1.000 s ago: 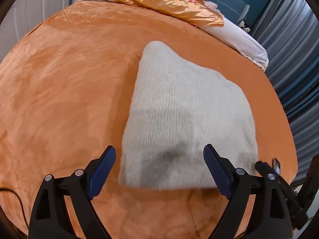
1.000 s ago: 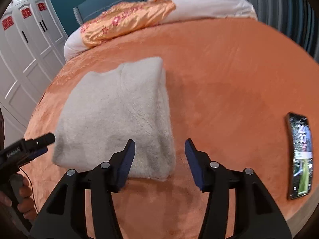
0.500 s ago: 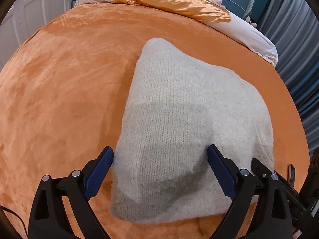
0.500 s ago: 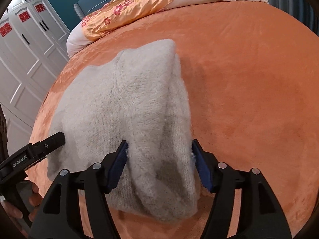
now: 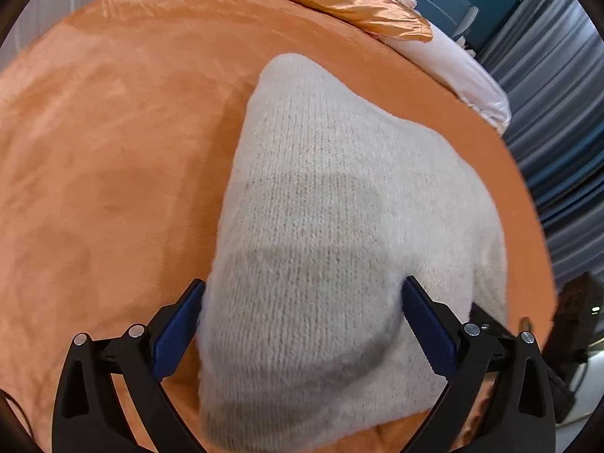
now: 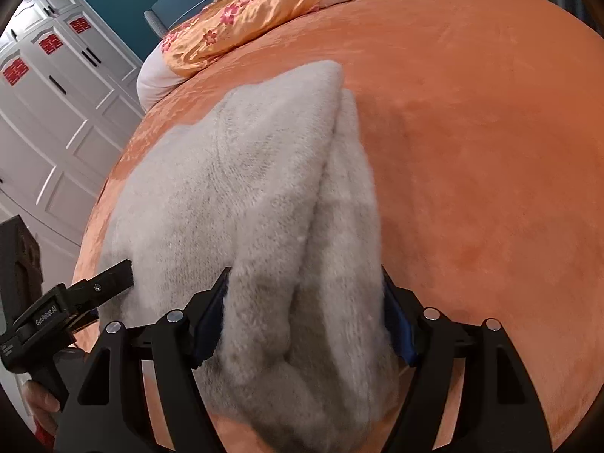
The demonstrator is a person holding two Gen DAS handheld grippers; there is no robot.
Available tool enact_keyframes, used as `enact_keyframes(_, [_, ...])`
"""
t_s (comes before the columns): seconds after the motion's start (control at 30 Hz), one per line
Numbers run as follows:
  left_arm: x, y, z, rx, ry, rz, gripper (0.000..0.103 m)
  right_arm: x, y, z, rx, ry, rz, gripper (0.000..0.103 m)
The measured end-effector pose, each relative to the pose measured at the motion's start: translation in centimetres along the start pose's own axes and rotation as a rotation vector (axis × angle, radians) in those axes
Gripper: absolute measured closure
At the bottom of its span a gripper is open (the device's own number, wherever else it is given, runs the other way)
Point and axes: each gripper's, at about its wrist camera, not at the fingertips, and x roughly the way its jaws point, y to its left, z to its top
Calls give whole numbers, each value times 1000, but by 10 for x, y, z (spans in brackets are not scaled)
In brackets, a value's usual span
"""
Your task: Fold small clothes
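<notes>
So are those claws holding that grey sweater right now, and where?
Nothing is gripped yet. The left claw and right claw each straddle the near edge of the sweater lying on the bed; their jaws are opening, knit between them.

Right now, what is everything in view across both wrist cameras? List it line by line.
sweater: one, pale grey knit, folded, lying on the bedspread, near end between both grippers' jaws
bedspread: one, orange plush, covering the bed
quilt: one, gold satin with pink flowers, at the bed's far end
wardrobe: white doors with red emblems, beside the bed
curtains: grey-blue, beside the bed
left hand-held gripper: one, black with blue pads, jaws opening around the sweater
right hand-held gripper: one, same colours, jaws opening around the sweater's thick folded edge
</notes>
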Motion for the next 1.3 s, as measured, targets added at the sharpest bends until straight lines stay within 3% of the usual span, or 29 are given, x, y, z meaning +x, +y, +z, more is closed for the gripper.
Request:
enact_keyframes(0.2, [15, 10, 10, -35, 37, -104, 5, 9, -4, 12, 15, 8, 69, 35])
enact_keyframes(0.23, [15, 8, 11, -33, 36, -118, 5, 11, -5, 13, 21, 10, 87, 39])
enact_keyframes(0.3, [14, 6, 13, -31, 34, -132, 14, 12, -7, 16, 35, 14, 116, 48])
enact_keyframes(0.37, [6, 3, 12, -13, 13, -146, 25, 7, -6, 17, 34, 5, 131, 65])
enact_keyframes(0.47, [-10, 1, 8, 14, -6, -167, 44, -9, 0, 16, 42, -26, 137, 72])
enact_keyframes(0.57, [-35, -4, 1, 42, -20, -186, 49, -36, 13, 6, 47, -57, 153, 73])
enact_keyframes(0.8, [-115, -13, -51, 142, 4, -226, 50, -116, 41, -66, 92, -44, 133, 73])
enact_keyframes(0.93, [-154, -11, -83, 186, 19, -240, 51, -155, 70, -110, 54, -46, 117, 73])
enact_keyframes(1.13, [-217, 9, -90, 175, -81, -284, 52, -205, 132, -125, -86, -168, 127, 73])
enact_keyframes(1.3, [-284, 16, -65, 213, -273, -297, 52, -236, 191, -100, -229, -325, 200, 74])
